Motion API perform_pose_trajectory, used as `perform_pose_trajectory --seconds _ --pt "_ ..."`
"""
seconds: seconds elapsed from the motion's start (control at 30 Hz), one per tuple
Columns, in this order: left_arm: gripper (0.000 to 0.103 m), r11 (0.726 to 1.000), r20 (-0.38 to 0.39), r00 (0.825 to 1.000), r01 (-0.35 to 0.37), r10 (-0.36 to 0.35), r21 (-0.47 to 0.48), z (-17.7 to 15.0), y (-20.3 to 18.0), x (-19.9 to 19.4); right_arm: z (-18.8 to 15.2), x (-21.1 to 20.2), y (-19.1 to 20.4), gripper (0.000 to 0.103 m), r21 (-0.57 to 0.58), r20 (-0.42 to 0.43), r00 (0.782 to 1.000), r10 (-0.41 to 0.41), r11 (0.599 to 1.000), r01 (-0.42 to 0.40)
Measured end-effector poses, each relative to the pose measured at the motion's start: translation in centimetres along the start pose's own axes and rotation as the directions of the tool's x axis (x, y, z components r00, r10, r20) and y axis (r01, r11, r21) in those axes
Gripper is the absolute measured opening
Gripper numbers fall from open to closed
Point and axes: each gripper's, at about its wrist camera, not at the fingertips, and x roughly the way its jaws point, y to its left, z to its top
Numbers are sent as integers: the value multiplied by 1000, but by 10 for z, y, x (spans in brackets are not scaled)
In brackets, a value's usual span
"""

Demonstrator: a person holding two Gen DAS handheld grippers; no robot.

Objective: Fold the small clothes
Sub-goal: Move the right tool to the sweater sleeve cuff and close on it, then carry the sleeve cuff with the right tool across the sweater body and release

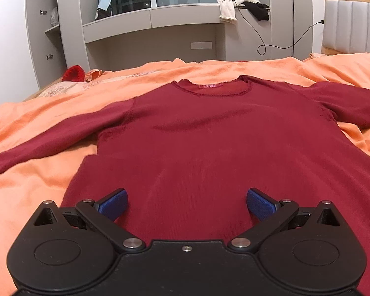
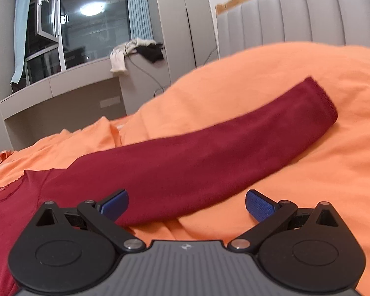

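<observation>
Both empty, jaws wide, left gripper (image 1: 187,204) hovers over the flat-spread maroon shirt (image 1: 209,148), right gripper (image 2: 187,204) beside its outstretched sleeve (image 2: 222,153), likely to fold it inward

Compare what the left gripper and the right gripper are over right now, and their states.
The left gripper sits over the shirt's torso near the hem, facing the collar; the right gripper faces the shirt's right sleeve, stretched out on the orange blanket. The left has only shirt between its fingers; the right straddles sleeve and blanket. Both are open and empty.
</observation>
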Motion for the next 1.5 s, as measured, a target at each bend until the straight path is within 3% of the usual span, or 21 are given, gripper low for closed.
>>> perform_pose_trajectory --seconds 0.1,0.23,0.3,0.47,0.53,0.67,0.73,0.8,0.83,0.9,1.03,1.17,1.27,1.37,1.5 --pt "103 1000 2 1000 8 -8 -15 -7 2 1 3 -2 -13 103 74 30 998 -49 996 46" --pt "103 1000 15 1000 -3 3 6 -13 -2 0 9 -10 -37 103 197 119 993 -11 980 -13" --pt "103 1000 18 1000 -5 5 11 -14 -4 0 12 -11 -48 102 242 144 988 -48 970 12" --pt "103 1000 18 1000 -5 4 9 -14 -3 1 19 -7 -71 88 318 178 965 -190 940 127" --pt "103 1000 19 1000 -7 7 12 -14 -3 1 20 -3 -82 75 365 169 960 -225 919 151" --pt "103 1000 19 1000 -4 4 9 -14 -3 1 23 8 -92 64 414 187 950 -251 897 155" --pt "103 1000 19 1000 -4 3 9 -14 -3 1 25 11 -96 50 424 202 942 -268 891 163" --pt "103 1000 20 1000 -3 3 6 -14 -3 1 27 17 -102 17 435 202 940 -276 885 166" --pt "103 1000 21 1000 -1 1 3 -14 -2 1 27 19 -105 9 441 204 940 -272 883 160" --pt "103 1000 22 1000 1 -1 -7 -13 1 0 28 19 -108 3 444 229 939 -257 886 134" --pt "103 998 38 999 9 -7 -55 -7 12 -7 37 -2 -91 2 347 313 927 -208 933 92" --pt "103 994 39 999 -14 18 -106 5 24 -12 46 -29 -52 2 231 397 911 -110 973 17" --pt "103 992 23 999 -42 45 -123 14 31 -12 49 -42 -12 2 97 425 904 -48 995 8" --pt "102 987 13 998 -62 64 -150 19 43 -13 56 -50 36 2 -44 440 898 23 999 -4" --pt "102 971 -14 995 -101 100 -218 22 65 -14 60 -63 105 2 -200 425 891 161 976 -81"
